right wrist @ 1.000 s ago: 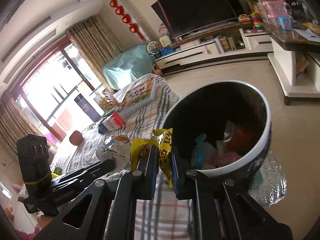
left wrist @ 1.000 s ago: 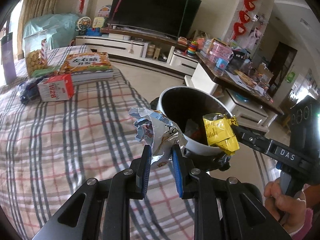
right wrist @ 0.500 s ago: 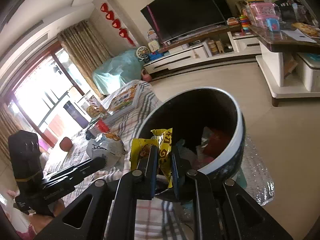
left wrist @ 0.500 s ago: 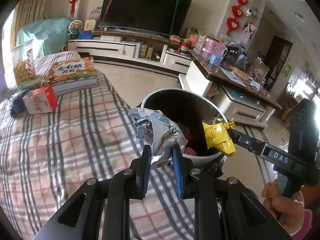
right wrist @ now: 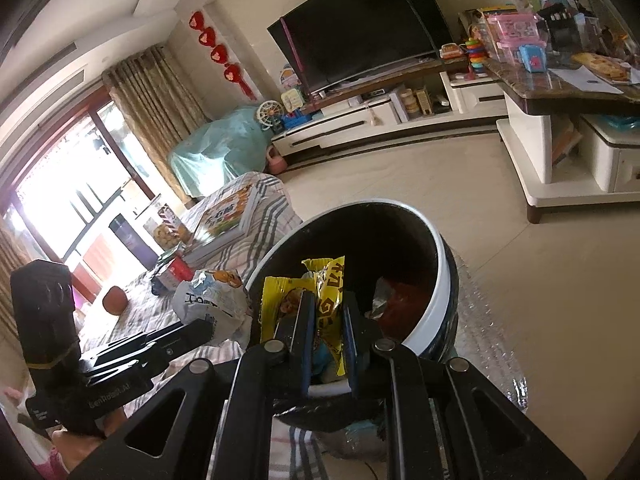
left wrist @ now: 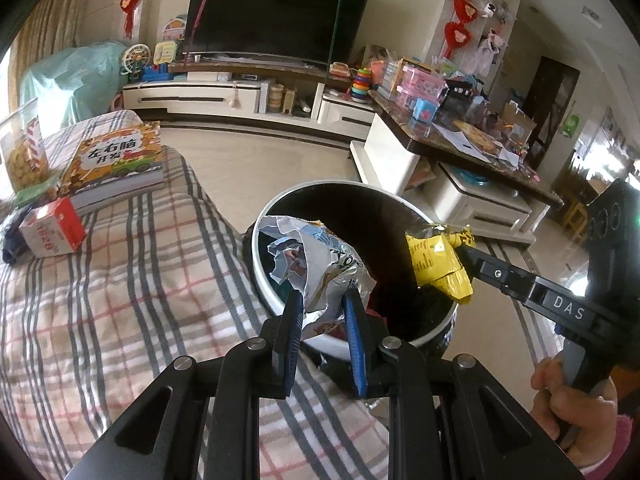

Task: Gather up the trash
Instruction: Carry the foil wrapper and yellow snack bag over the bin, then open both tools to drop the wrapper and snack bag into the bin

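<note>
My left gripper [left wrist: 322, 302] is shut on a crumpled silver and white snack bag [left wrist: 320, 264] and holds it over the near rim of the round white-rimmed trash bin [left wrist: 276, 300]. My right gripper [right wrist: 326, 300] is shut on a yellow snack wrapper [right wrist: 330, 300], held over the bin's opening [right wrist: 434, 300]. The yellow wrapper also shows in the left wrist view [left wrist: 438, 264], and the silver bag in the right wrist view [right wrist: 212, 304]. Red and other trash lies inside the bin [right wrist: 402, 300].
The bin stands beside a plaid-covered bed [left wrist: 120, 300]. On the bed lie a children's book [left wrist: 116, 164], a red and white box [left wrist: 52, 232] and a snack jar [left wrist: 22, 148]. A marble table [left wrist: 460, 144] and TV cabinet [left wrist: 240, 96] stand beyond.
Both grippers have moved forward towards the bin with their wrappers; the silver bag and the yellow wrapper now hang over the bin's opening.
</note>
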A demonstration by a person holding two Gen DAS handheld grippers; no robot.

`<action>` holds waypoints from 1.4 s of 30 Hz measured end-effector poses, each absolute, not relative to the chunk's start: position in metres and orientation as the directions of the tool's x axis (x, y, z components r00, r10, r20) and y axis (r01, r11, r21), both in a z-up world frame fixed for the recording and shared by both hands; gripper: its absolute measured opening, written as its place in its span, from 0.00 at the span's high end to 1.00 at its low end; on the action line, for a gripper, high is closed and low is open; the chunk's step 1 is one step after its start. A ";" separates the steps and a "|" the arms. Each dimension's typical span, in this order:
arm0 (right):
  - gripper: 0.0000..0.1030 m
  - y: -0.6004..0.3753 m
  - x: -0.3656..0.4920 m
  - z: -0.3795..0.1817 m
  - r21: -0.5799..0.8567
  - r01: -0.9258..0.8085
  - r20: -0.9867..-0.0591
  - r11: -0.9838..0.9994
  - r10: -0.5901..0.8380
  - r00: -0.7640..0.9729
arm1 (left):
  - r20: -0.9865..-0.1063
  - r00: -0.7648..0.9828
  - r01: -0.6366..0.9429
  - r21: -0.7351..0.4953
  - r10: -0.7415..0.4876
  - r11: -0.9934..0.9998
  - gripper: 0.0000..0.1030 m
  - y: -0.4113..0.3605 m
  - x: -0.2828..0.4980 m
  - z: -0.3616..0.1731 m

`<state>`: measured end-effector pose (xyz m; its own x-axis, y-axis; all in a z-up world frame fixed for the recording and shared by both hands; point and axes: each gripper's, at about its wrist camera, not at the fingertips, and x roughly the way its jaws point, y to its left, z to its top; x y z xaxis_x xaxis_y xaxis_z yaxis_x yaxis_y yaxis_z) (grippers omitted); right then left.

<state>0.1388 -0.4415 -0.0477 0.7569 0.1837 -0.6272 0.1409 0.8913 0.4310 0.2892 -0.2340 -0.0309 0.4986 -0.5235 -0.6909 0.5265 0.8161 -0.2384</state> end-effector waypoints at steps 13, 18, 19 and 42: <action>0.87 -0.449 0.162 -0.052 0.396 0.150 -0.654 0.906 0.163 0.739 | -0.703 0.492 0.528 -0.228 -0.514 0.818 0.80 -0.253 0.312 -0.035; 0.87 -0.451 0.166 -0.054 0.384 0.153 -0.662 0.911 0.155 0.733 | -0.708 0.488 0.529 -0.225 -0.510 0.818 0.80 -0.259 0.317 -0.037; 0.87 -0.450 0.168 -0.054 0.382 0.154 -0.664 0.911 0.155 0.732 | -0.710 0.487 0.529 -0.224 -0.509 0.818 0.80 -0.260 0.318 -0.037; 0.79 -0.459 0.183 -0.059 0.350 0.190 -0.696 0.917 0.119 0.708 | -0.724 0.464 0.548 -0.218 -0.511 0.808 0.75 -0.276 0.326 -0.038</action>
